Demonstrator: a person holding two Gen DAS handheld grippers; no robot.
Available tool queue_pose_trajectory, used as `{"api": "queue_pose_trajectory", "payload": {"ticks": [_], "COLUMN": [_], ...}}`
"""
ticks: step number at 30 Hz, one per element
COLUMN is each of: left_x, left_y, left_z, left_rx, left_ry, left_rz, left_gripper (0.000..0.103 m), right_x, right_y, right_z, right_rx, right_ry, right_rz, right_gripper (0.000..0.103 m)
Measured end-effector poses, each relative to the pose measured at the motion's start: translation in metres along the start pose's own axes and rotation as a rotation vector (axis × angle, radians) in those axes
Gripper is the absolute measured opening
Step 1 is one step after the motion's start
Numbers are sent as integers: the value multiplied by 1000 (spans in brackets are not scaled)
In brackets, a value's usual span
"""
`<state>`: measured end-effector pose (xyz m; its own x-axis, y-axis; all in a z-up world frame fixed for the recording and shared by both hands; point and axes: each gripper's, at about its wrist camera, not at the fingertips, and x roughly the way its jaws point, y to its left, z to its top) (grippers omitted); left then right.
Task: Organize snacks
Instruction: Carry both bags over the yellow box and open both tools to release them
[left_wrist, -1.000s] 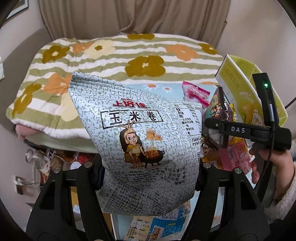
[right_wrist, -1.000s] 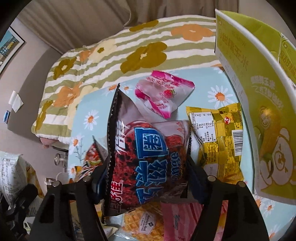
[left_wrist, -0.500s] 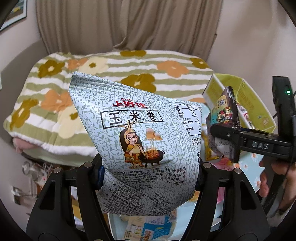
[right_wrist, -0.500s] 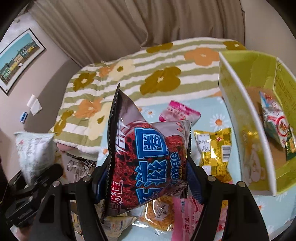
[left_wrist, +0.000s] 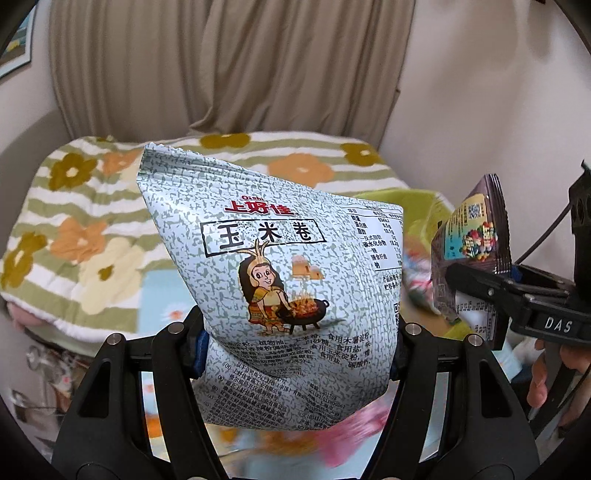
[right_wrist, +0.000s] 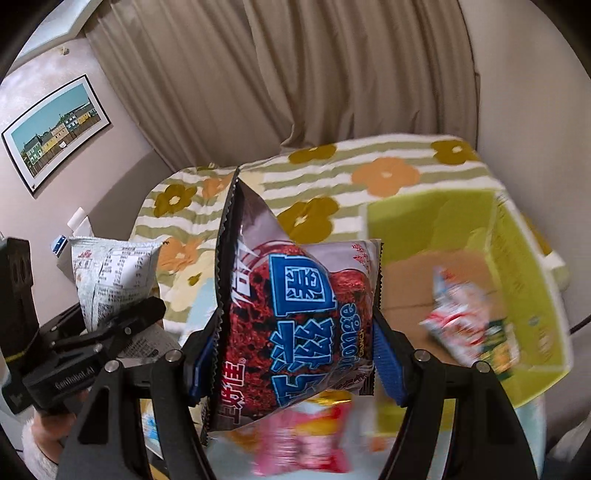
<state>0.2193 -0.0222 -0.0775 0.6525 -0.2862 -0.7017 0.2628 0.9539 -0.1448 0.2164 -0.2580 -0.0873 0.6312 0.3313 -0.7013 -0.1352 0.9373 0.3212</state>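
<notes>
My left gripper (left_wrist: 297, 332) is shut on a grey-white speckled corn-roll snack bag (left_wrist: 273, 258) and holds it upright in the air. My right gripper (right_wrist: 291, 354) is shut on a dark red and blue crunch snack bag (right_wrist: 295, 317), also lifted. Each gripper shows in the other's view: the right one with its bag (left_wrist: 476, 251), the left one with its bag (right_wrist: 110, 273). A yellow-green cardboard box (right_wrist: 524, 280) stands open to the right of the right gripper, with a red-white snack packet (right_wrist: 458, 317) inside.
Several snack packets lie blurred on the blue daisy-print table below the grippers, among them a pink one (right_wrist: 303, 443). A bed with a flowered striped blanket (left_wrist: 74, 229) lies behind. Beige curtains (left_wrist: 221, 66) hang at the back.
Both grippers have risen higher with their bags still held. The views tilt up, showing more curtain and wall. The box interior now shows more fully in the right wrist view.
</notes>
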Motion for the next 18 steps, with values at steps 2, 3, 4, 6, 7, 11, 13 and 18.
{"api": "queue_pose_trajectory", "payload": {"ticks": [2, 3, 4, 6, 7, 11, 13, 18], "left_x": [8, 14, 22, 35, 44, 78, 99, 149], "left_y": [-22, -34, -47, -68, -79, -113, -127, -147], "left_z": [6, 10, 15, 23, 27, 42, 50, 65], "left_rx": [-10, -14, -18, -28, -33, -38, -35, -18], "left_ry": [-5, -7, -5, -3, 4, 48, 82, 161], "left_rz": [-17, -22, -28, -44, -54, -91, -106, -129], "left_gripper": [64, 64, 64, 64, 64, 64, 64, 64], "right_x": [-8, -12, -15, -19, -19, -17, -13, 0], "right_y": [-23, -34, -47, -71, -80, -118, -134, -162], "right_z": [8, 11, 15, 25, 28, 41, 47, 54], "right_rx": [0, 0, 2, 4, 4, 18, 33, 72], "right_ry": [-5, -8, -12, -11, -11, -4, 0, 16], "right_rz": [-8, -10, -14, -24, -29, -46, -47, -49], "right_gripper": [68, 68, 68, 68, 68, 68, 68, 68]}}
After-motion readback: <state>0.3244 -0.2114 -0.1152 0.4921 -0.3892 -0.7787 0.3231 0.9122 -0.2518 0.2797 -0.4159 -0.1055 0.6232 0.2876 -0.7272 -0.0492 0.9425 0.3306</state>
